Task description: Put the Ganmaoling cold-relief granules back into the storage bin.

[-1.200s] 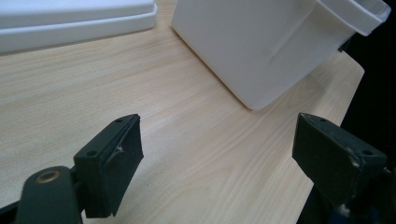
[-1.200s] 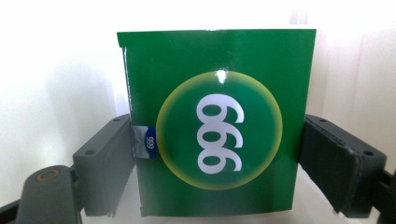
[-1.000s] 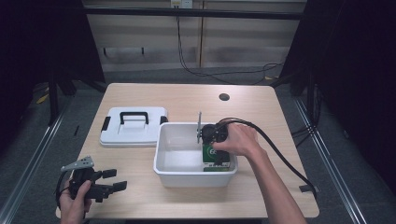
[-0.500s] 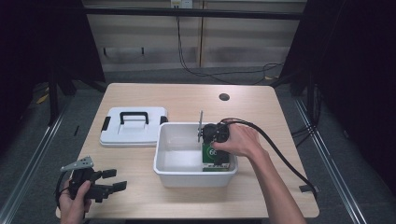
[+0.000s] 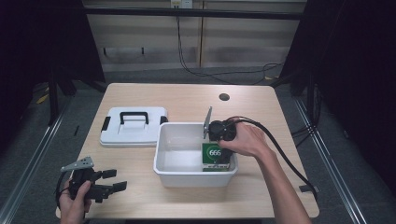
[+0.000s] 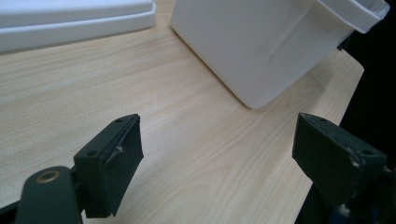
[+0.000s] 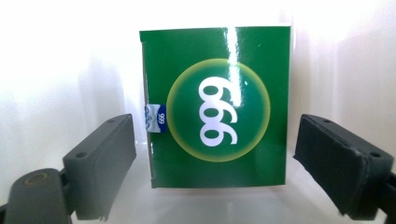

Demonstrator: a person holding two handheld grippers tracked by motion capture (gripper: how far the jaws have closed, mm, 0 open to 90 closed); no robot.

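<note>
- Green box (image 7: 217, 105) lies flat in the white bin (image 5: 180, 173), at its right end; our right gripper (image 7: 215, 163) hangs just above it, jaws spread wide and clear of both sides.
- Since a second ago we see little shift, so the drop looks finished.
- Left gripper (image 5: 109, 181) idles open over the table (image 6: 187, 154), near the lid (image 5: 133, 135).

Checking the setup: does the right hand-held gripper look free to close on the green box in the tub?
Probably yes: the right hand-held gripper is open, its jaws flank the green box, and nothing sits between.
</note>
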